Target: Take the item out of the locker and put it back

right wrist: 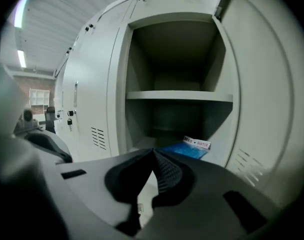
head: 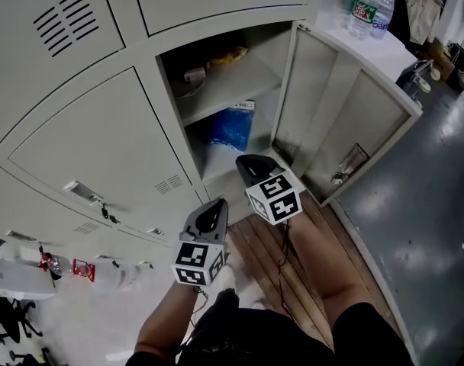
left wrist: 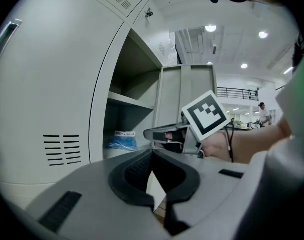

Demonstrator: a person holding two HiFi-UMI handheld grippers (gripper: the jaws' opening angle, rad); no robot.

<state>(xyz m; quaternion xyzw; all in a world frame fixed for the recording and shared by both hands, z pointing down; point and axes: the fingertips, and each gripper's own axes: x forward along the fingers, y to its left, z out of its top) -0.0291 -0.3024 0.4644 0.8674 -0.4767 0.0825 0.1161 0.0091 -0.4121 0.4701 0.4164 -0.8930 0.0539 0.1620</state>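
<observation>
The locker (head: 171, 90) stands with its door (head: 354, 120) swung open to the right. A blue plastic packet (head: 232, 128) with a white label lies in the lower compartment, under the shelf (head: 232, 90); it also shows in the left gripper view (left wrist: 123, 142) and the right gripper view (right wrist: 184, 150). My right gripper (head: 243, 161) hovers just in front of the opening, shut and empty, its jaws (right wrist: 153, 150) pointing at the packet from a short distance. My left gripper (head: 217, 203) sits lower and to the left, outside the locker, also shut (left wrist: 152, 152) on nothing.
On the upper shelf lie a yellow object (head: 233, 53) and a small pale one (head: 194, 75). Water bottles (head: 363, 6) stand on a white surface beyond the door. Closed lockers with keys (head: 106, 213) fill the left. Wooden slats (head: 262, 242) lie under the person's legs.
</observation>
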